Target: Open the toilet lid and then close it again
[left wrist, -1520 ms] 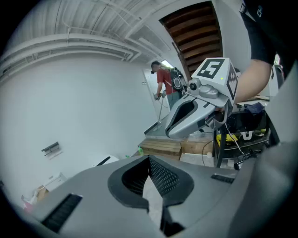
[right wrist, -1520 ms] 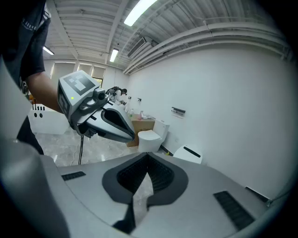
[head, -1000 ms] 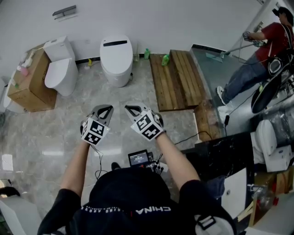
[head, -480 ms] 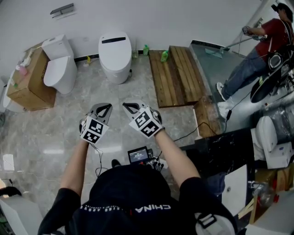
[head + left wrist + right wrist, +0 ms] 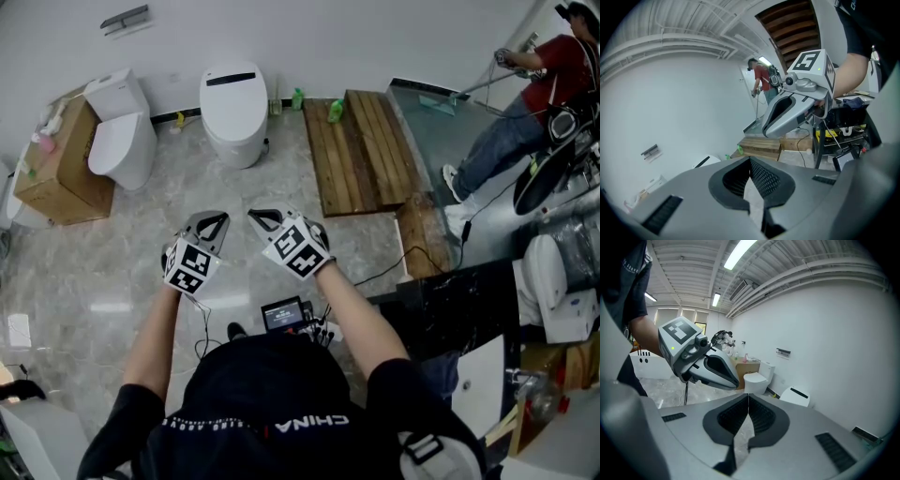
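My left gripper [image 5: 210, 221] and right gripper [image 5: 261, 220] hang side by side over the marble floor [image 5: 94, 272], each with its jaws pressed together on nothing. The white smart toilet [image 5: 234, 105] stands at twelve o'clock against the wall, lid down, well apart from both. A second toilet [image 5: 120, 142] sits at ten o'clock.

Only one word can be read: "CHINA" in white, upside down in the head view, on the person's dark shirt [image 5: 244, 394], behind the left gripper [image 5: 210, 221] and right gripper [image 5: 259, 218]. The sleeve [image 5: 635, 268] carries print too small to read.
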The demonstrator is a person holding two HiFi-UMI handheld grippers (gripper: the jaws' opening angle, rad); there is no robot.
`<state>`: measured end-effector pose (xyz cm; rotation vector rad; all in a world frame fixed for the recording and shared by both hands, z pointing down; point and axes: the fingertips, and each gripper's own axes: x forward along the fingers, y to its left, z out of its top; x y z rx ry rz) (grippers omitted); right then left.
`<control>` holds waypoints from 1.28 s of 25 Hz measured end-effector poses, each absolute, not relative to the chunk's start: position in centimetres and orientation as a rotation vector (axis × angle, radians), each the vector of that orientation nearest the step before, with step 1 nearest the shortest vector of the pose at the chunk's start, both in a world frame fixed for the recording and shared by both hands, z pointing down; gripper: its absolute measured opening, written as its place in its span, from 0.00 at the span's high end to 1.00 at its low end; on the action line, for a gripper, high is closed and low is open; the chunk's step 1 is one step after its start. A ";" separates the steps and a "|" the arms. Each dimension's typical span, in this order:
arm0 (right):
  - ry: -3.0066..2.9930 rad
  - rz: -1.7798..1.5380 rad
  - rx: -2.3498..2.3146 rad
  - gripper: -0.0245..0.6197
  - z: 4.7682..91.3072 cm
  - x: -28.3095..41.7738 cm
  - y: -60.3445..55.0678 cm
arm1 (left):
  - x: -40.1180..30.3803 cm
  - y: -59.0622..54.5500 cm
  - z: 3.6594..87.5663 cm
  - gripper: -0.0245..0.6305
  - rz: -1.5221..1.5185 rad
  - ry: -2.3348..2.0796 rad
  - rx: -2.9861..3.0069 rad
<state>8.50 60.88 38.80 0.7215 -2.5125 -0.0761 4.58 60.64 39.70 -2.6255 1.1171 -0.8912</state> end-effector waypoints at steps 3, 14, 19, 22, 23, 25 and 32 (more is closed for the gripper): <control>-2.523 -0.063 0.684 0.94 39.0 8.8 61.2 | 4.9 60.6 39.6 0.95 -0.888 1.131 -2.617; -2.590 0.049 0.547 0.94 41.0 12.4 59.7 | 9.1 59.4 39.5 0.95 -0.761 1.263 -2.715; -2.636 0.077 0.533 0.94 41.2 11.9 57.6 | 9.0 57.4 40.2 0.95 -0.752 1.294 -2.731; -2.635 0.106 0.540 0.94 41.8 11.5 55.0 | 8.2 54.3 40.2 0.95 -0.702 1.313 -2.736; -2.632 0.113 0.548 0.94 42.1 11.4 53.8 | 8.0 53.2 40.3 0.95 -0.696 1.310 -2.736; -2.634 0.125 0.567 0.94 42.4 10.9 51.2 | 7.2 50.6 40.9 0.95 -0.697 1.287 -2.742; -2.605 0.184 0.606 0.94 42.8 6.7 42.3 | 3.1 41.0 41.4 0.95 -0.645 1.214 -2.804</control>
